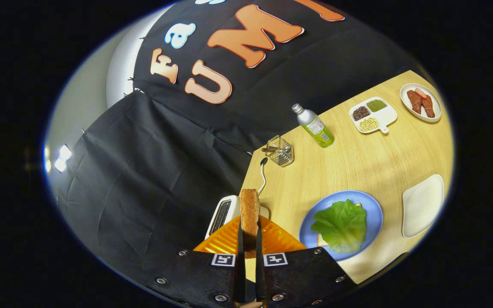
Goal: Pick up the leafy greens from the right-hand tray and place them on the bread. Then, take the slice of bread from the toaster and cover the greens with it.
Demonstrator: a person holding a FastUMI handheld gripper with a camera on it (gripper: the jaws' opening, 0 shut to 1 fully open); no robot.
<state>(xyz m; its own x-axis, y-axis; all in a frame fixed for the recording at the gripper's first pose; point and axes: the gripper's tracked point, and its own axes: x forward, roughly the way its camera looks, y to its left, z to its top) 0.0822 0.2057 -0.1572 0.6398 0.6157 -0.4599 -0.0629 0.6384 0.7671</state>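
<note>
My gripper is shut on a slice of toasted bread, which stands on edge between the two fingers, lifted above the white toaster. To the right of the fingers a blue plate carries a green lettuce leaf that covers a bread slice; only a corner of that bread peeks out. Farther right lies an empty white tray.
The wooden table also carries a wire basket, a green-labelled bottle, a divided white dish of beans and grains and a plate of reddish meat strips. The toaster's cord runs toward the basket.
</note>
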